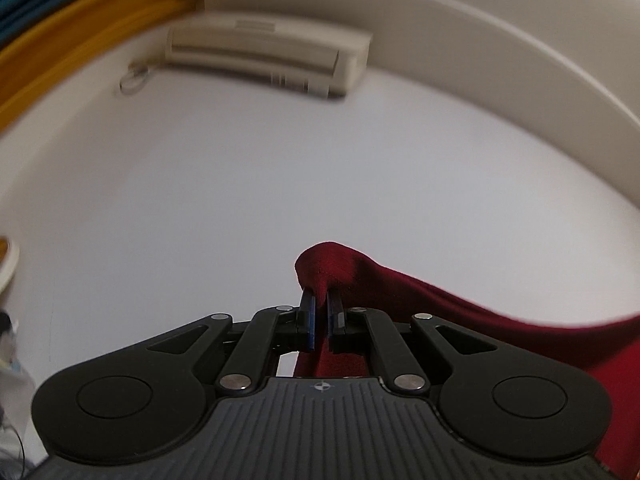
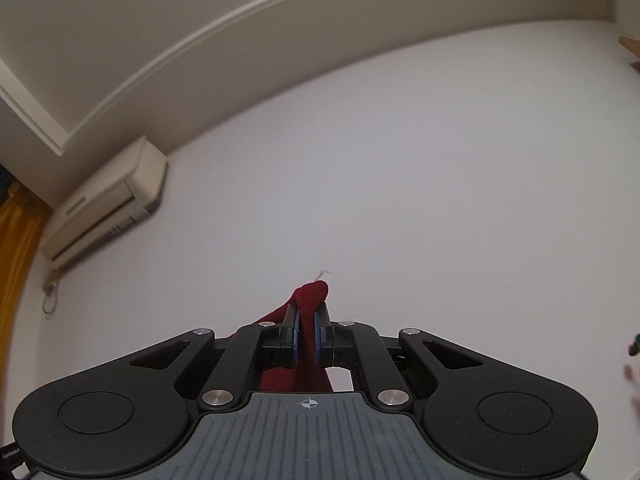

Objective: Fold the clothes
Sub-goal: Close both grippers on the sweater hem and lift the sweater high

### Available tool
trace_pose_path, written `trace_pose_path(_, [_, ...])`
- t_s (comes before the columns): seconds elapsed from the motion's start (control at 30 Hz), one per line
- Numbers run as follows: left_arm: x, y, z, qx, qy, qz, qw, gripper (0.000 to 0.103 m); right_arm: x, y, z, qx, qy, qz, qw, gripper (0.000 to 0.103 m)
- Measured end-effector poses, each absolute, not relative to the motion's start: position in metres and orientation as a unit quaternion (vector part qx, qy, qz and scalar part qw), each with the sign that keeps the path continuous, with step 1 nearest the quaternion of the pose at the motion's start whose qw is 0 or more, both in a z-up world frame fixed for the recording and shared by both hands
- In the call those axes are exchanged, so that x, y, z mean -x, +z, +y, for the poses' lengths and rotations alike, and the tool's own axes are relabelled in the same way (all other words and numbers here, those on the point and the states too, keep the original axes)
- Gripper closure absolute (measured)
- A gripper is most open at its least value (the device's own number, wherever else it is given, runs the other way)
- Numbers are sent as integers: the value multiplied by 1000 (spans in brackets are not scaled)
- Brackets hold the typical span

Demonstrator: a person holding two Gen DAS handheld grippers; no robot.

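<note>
filling most of both views, a plain white wall (image 1: 280,184) curves up to a cream ceiling (image 2: 120,40) edged by a moulded cornice (image 2: 240,16). an air conditioner (image 1: 264,52) is mounted high on the wall, at top centre in the left wrist view and at far left in the right wrist view, with a thin cable loop (image 1: 134,78) hanging just beside its left end. a yellow curtain (image 1: 60,52) runs along the left edge, blurred.

the dark red garment (image 1: 500,320) sags in a broad band from the left gripper (image 1: 320,300) toward the lower right, its corner bunched in a peak above the fingertips. the left gripper is tilted upward, its blue-padded fingers (image 1: 309,320) pressed together on that corner.

the right gripper (image 2: 307,316) is likewise tilted upward, its two fingers pinching another corner of the same garment, which stands as a small red tip above them, with a loose thread (image 2: 323,274) on top; more cloth hangs below, between the finger bases.
</note>
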State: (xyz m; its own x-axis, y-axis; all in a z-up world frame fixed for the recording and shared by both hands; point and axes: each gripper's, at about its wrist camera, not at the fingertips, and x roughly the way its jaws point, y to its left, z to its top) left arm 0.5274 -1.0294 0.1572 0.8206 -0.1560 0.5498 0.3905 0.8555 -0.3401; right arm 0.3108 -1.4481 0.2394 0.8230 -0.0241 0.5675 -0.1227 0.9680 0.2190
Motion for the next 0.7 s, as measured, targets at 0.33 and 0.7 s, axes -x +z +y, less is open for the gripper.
trace_pose_path(0.33, [-465,203,-1004,217,-128,-317,914,98,-238,272,-1438,-89,62,-358,927,97])
trace_pose_path(0.7, [-584,141,-1072,146,-85,-147,975,98,-360,210,-1480,-127,22,-191,973,97])
